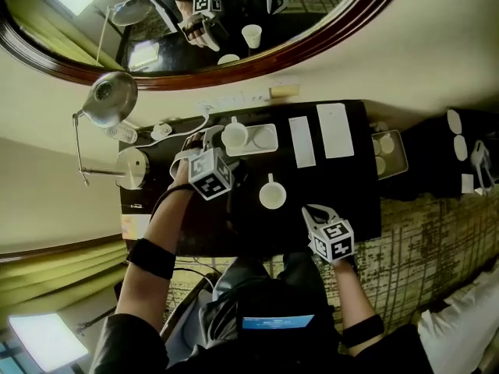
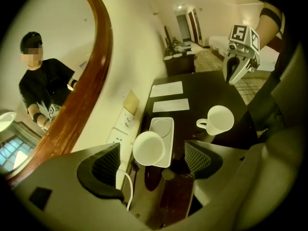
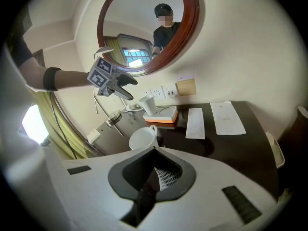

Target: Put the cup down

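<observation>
A white paper cup stands upright on the left end of a white tray at the back of the dark desk. My left gripper hovers over the cup, open, with both pads clear of it and nothing held. A white mug with a handle sits on the desk between the grippers. My right gripper is shut and empty near the desk's front edge, pointing towards the mug.
Two white paper sheets lie right of the tray. A metal desk lamp and a round metal base stand at the desk's left end, with a white cable and wall sockets behind. A round mirror hangs above.
</observation>
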Demonstrator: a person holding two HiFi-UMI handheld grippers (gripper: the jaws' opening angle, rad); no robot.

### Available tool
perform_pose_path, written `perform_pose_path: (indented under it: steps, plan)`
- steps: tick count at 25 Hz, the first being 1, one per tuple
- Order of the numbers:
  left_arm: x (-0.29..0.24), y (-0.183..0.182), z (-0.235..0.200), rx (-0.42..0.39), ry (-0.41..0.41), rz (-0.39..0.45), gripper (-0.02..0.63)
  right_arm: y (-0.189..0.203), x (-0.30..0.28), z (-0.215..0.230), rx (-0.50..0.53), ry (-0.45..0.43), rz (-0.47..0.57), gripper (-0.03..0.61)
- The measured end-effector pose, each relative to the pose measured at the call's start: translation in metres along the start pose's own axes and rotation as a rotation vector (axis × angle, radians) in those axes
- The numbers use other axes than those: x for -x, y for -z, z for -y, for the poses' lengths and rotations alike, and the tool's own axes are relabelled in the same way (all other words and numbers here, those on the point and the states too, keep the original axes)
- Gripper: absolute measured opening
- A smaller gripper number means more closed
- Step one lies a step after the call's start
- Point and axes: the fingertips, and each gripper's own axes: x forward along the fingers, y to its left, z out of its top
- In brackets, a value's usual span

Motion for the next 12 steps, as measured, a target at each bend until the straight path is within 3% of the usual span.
perform_pose_path:
  steps: [5,12]
  plan:
    - [0.05,-0.014,0.016,0.151,-0.104,0.096,0.202,-0.017,0.003,0.001,0.055,-0.006,0.023,0.008]
    - [0.097,-0.027,0.042,0.506,-0.156,0.289,0.002,-0.041,0.009,-0.011,0.094,-0.014,0.042,0.008]
